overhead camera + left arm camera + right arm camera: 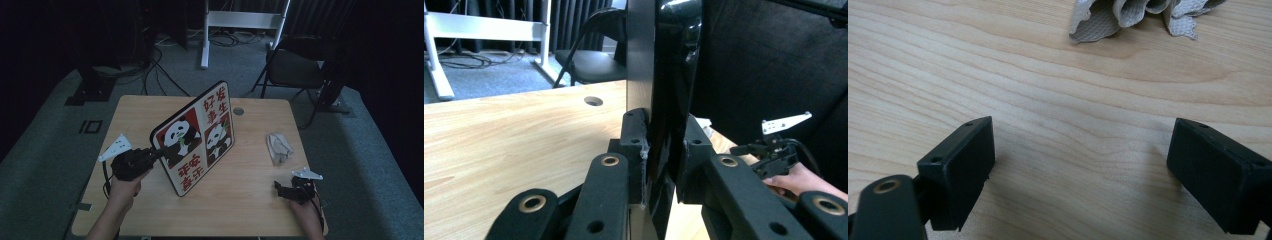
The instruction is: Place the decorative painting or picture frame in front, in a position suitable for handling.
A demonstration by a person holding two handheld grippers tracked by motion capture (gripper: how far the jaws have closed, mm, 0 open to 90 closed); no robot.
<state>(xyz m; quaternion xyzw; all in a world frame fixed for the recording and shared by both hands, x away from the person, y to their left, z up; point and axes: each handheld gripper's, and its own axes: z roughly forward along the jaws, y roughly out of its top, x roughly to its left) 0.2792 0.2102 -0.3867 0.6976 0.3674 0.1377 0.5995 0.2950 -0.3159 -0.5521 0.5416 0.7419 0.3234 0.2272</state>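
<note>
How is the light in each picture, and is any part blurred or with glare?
High view: dim, dark surroundings, the panda board clearly readable on the table. Left gripper view: brighter; the board's glossy black edge shows glare, and the near claw is a little soft. Right gripper view: evenly lit wood, soft shadows beside the open claw, cloth slightly blurred.

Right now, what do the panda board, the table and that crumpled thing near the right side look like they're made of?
Panda board: probably rigid plastic or coated board; its black edge shines glossily in the left gripper view, and it stays stiff while clamped upright. Table: wood or wood-look laminate, matte, with visible grain lines. Crumpled thing: pale woven cloth, judging by its soft folds and fine texture.
</note>
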